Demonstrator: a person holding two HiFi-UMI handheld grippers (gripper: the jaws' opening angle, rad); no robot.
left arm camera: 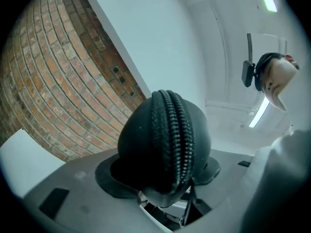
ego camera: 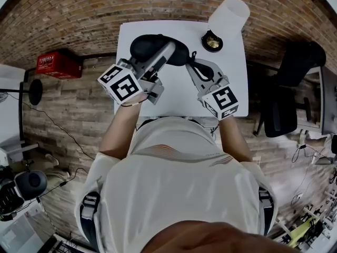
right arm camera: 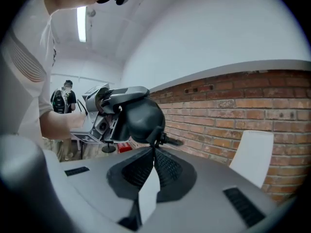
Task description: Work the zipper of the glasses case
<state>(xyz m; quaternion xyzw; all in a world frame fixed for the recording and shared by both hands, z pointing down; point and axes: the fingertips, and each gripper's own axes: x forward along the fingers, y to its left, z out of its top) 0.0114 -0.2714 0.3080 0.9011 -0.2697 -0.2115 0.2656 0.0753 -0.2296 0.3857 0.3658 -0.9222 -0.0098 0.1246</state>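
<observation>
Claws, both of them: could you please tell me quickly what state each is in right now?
Left claw: closed on the glasses case.
Right claw: closed, pinching the case's zipper pull.

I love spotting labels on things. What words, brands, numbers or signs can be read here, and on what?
Nothing here reads clearly.
Red crate: white print on its side, too blurred to read.
Left marker cube, right marker cube: black-and-white square patterns, no words.
Glasses case: no print shows.
</observation>
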